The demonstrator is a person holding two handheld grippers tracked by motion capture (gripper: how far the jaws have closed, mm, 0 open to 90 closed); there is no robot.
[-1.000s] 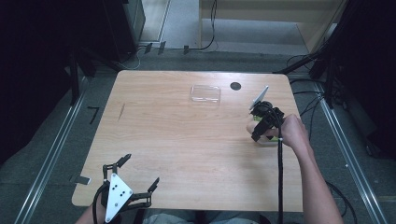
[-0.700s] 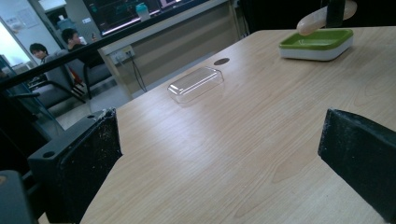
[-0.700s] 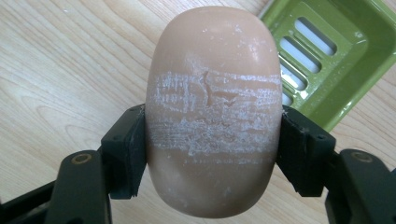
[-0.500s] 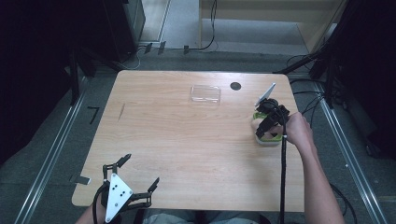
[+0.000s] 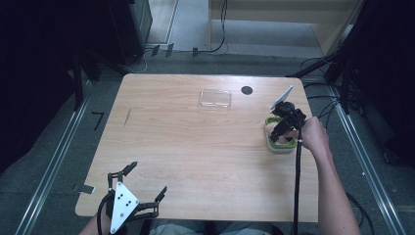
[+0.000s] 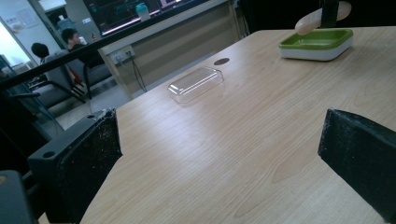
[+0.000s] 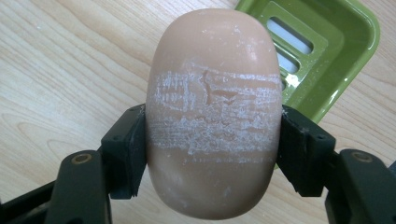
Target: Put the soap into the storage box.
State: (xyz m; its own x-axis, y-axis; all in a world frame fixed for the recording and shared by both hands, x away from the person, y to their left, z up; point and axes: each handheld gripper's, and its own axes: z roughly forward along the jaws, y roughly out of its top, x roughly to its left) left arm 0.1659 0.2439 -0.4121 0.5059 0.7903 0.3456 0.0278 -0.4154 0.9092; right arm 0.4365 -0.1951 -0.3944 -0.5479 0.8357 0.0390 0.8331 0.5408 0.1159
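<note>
- The left gripper (image 5: 142, 188), jaws spread wide and empty, rests at the table's (image 5: 186, 147) near edge.
- Far to its right, the right gripper (image 7: 212, 154) clamps a peach soap bar (image 7: 212, 112).
- Just beyond that bar, a green soap dish (image 7: 327, 51).
- Farther off, a clear plastic lid (image 5: 215, 98).

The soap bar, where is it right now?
The soap bar is clamped in the right tool, held just above the green soap dish near the table's right edge in the high view, not yet set down.

Wooden table (image 5: 195, 147), clear lid (image 5: 215, 98), green dish (image 5: 280, 143)
</note>
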